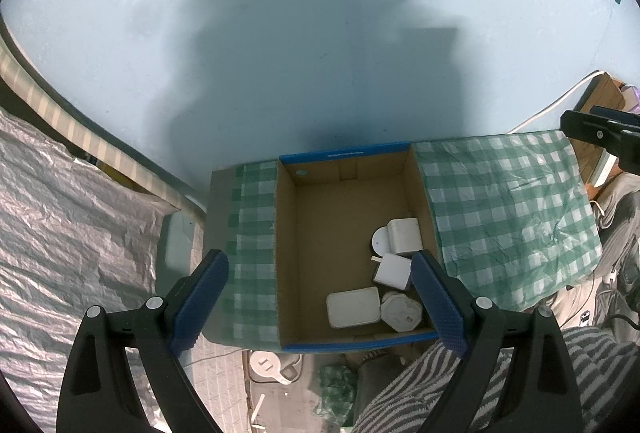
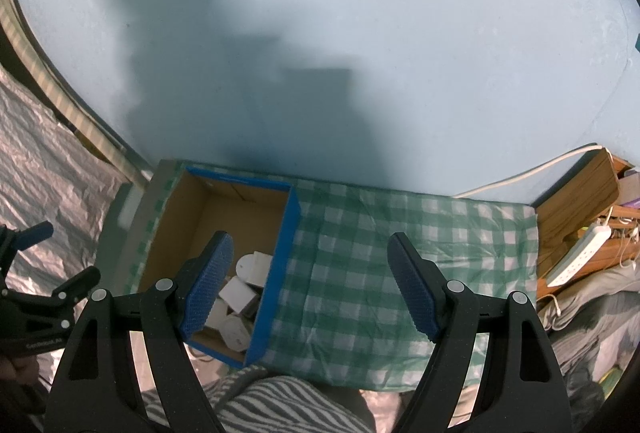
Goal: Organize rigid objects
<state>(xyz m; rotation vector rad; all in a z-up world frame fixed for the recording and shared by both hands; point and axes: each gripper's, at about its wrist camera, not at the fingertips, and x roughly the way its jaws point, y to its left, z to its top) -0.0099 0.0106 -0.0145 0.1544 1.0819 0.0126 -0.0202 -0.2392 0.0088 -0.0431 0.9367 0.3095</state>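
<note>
An open cardboard box with a blue rim (image 1: 344, 153) (image 2: 292, 229) sits on a green checked cloth (image 1: 508, 209) (image 2: 400, 253). Several white rigid objects lie in its near right corner: a square block (image 1: 404, 233), a round disc (image 1: 379, 242), a smaller cube (image 1: 394, 271) (image 2: 238, 295), a flat rounded case (image 1: 352, 307) and a hexagonal piece (image 1: 402, 311). My left gripper (image 1: 320, 303) hovers above the box, open, nothing between its blue pads. My right gripper (image 2: 310, 285) hangs open over the box's right wall and the cloth, holding nothing.
A pale blue wall (image 1: 320, 33) rises behind the box. Crinkled silver sheeting (image 1: 60, 213) lies at the left. A wooden shelf with a white power strip (image 2: 580, 257) and cable stands at the right. A striped sleeve (image 1: 480, 393) crosses the bottom edge.
</note>
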